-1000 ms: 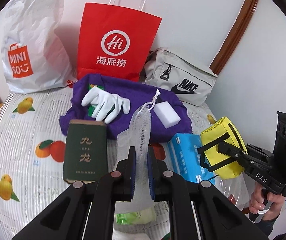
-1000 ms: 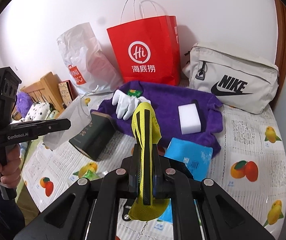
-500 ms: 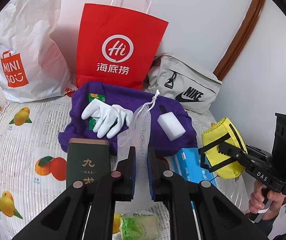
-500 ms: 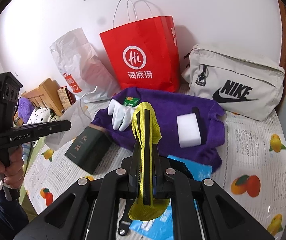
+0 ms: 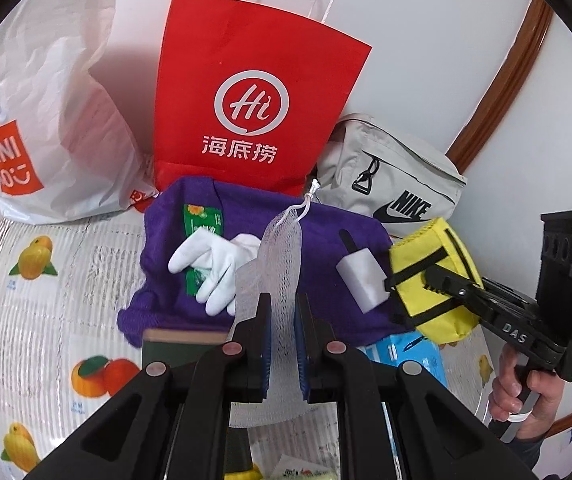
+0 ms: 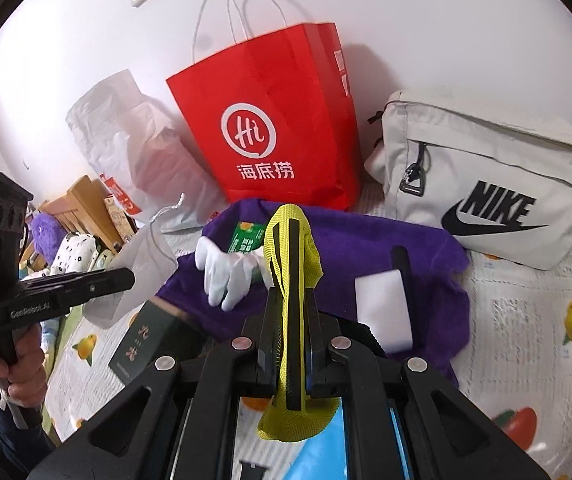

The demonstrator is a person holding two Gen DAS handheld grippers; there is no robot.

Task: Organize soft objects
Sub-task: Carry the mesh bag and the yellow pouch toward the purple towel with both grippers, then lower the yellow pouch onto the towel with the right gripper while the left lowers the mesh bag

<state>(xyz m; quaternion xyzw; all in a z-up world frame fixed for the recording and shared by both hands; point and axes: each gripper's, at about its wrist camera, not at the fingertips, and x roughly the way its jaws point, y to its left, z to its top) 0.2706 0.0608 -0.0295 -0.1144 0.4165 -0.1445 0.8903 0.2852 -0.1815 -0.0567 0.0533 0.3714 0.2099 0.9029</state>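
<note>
Both tongs have carried their loads closer to the red paper bag, which now looms larger than a second ago. The left tongs stay pinched on the white mesh pouch, the right tongs on the yellow pouch, above the purple towel just before the bag. Dropping them in looks next.

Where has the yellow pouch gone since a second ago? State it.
Yes: in the left wrist view the yellow pouch moved forward, toward the grey Nike bag, now overlapping the purple towel.
</note>
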